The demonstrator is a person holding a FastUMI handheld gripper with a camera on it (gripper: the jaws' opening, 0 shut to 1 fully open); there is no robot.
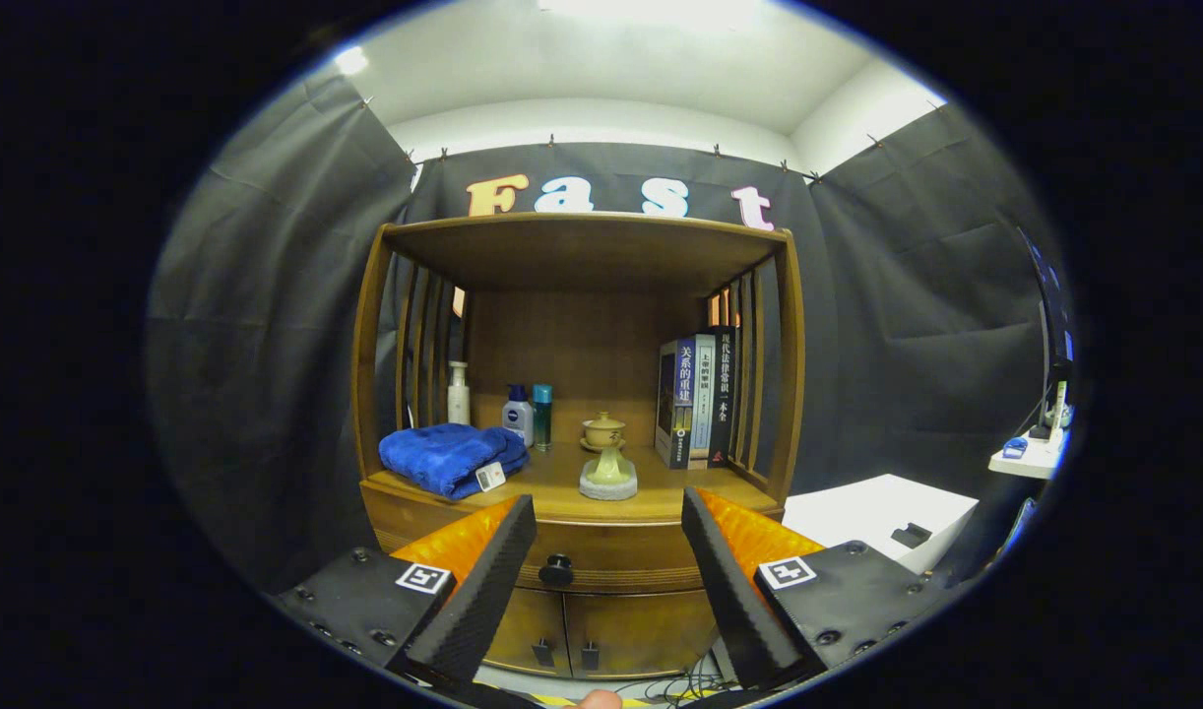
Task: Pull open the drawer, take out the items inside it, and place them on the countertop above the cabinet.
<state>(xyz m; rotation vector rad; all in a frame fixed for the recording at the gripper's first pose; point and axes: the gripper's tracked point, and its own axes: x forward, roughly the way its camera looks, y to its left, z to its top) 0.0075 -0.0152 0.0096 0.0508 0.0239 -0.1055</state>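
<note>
1. Gripper: fingers spread wide, holding nothing.
2. Drawer, lower centre of frame: closed; its knob sits between the fingers, nearer the left one.
3. Risk: an off-centre approach may let the fingers slip off the small knob.
4. Countertop: already crowded by towel, bottles, books; placement space is limited.

Towel left on countertop, books right, drawer knob below.
</note>
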